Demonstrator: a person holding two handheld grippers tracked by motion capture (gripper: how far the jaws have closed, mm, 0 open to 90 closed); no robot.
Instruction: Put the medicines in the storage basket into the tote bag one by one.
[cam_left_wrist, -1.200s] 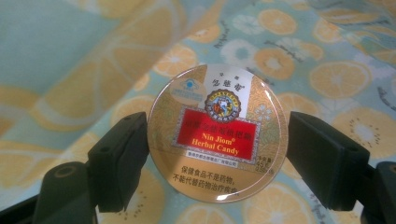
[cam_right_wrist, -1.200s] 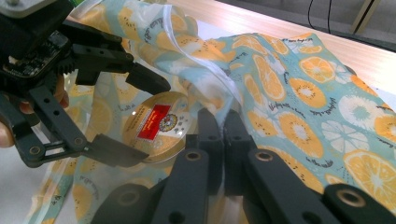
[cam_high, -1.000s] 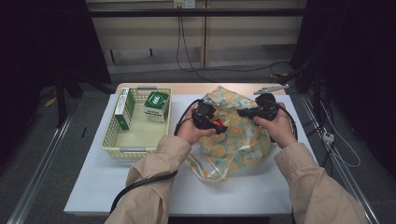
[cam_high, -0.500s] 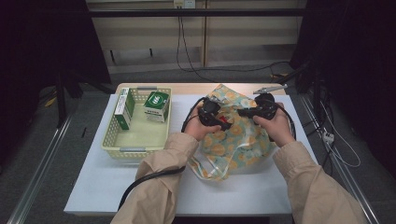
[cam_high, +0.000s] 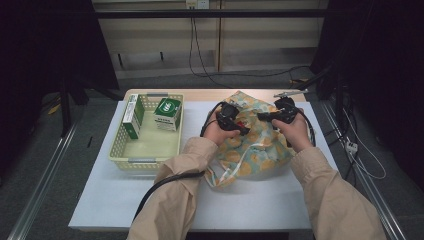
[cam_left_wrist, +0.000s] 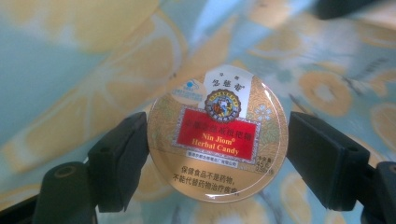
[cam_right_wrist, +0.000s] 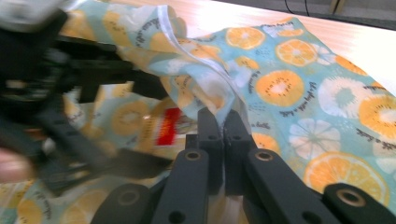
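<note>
A round gold tin (cam_left_wrist: 217, 149) with a red "Herbal Candy" label sits between the jaws of my left gripper (cam_left_wrist: 217, 156), which is shut on its sides. Behind it lies the orange-slice print cloth bag (cam_left_wrist: 70, 60). In the high view the left gripper (cam_high: 240, 125) holds the tin (cam_high: 242, 123) over the bag (cam_high: 260, 150) near its mouth. My right gripper (cam_right_wrist: 224, 121) is shut on the bag's white-lined rim (cam_right_wrist: 205, 70) and lifts it. From above, the right gripper (cam_high: 262, 116) points left toward the other one.
A pale yellow basket (cam_high: 120, 150) stands at the table's left with two green-and-white boxes (cam_high: 167, 114) (cam_high: 132, 116) inside. The white table top (cam_high: 250, 200) runs out to the front. Cables trail from both grippers, and a metal rail runs along each side.
My left gripper has carried the tin to the right, closer to the bag's mouth and the right gripper. The right hand has sunk slightly, still holding the rim.
</note>
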